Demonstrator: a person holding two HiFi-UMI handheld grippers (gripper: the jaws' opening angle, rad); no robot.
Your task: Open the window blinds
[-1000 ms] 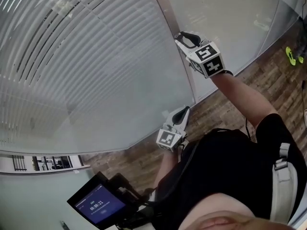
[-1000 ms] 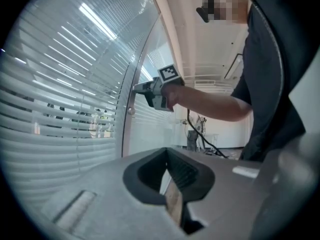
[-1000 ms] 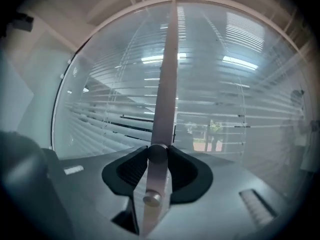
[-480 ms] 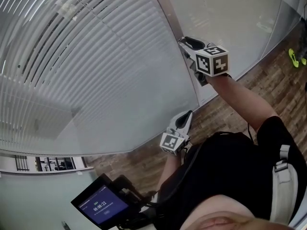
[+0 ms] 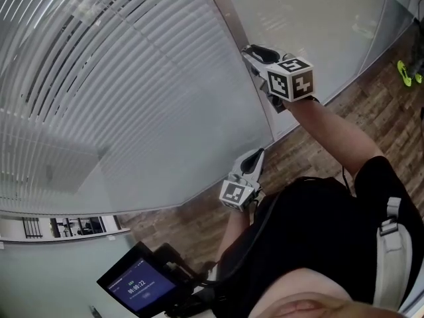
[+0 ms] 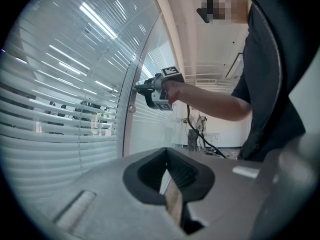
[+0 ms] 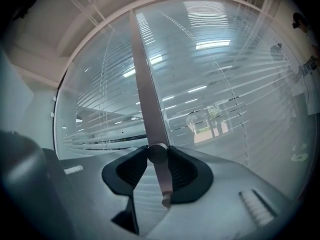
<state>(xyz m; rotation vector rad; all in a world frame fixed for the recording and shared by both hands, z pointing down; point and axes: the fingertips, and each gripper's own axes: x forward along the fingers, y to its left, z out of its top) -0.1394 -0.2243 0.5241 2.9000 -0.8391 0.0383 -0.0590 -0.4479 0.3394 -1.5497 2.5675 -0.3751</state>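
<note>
The blinds (image 5: 119, 91) hang as white slats behind a glass wall, left of a grey upright frame post (image 5: 232, 25). My right gripper (image 5: 250, 50) is held level against that post, shut on a small round knob (image 7: 157, 154) that sits between its pads. From the left gripper view, the right gripper (image 6: 137, 87) meets the post just above a second small knob (image 6: 132, 109). My left gripper (image 5: 255, 154) hangs lower, near the person's body. It points at the glass, with its jaws together and nothing in them.
A tablet with a lit blue screen (image 5: 136, 285) sits at the lower left. Wood-pattern floor (image 5: 371, 105) runs along the foot of the glass, with a yellow-green object (image 5: 405, 73) on it at the far right. Another person (image 7: 310, 79) stands beyond the glass on the right.
The right gripper has rolled about its own axis while staying on the knob: its marker cube shows a different face. The left gripper has kept still.
</note>
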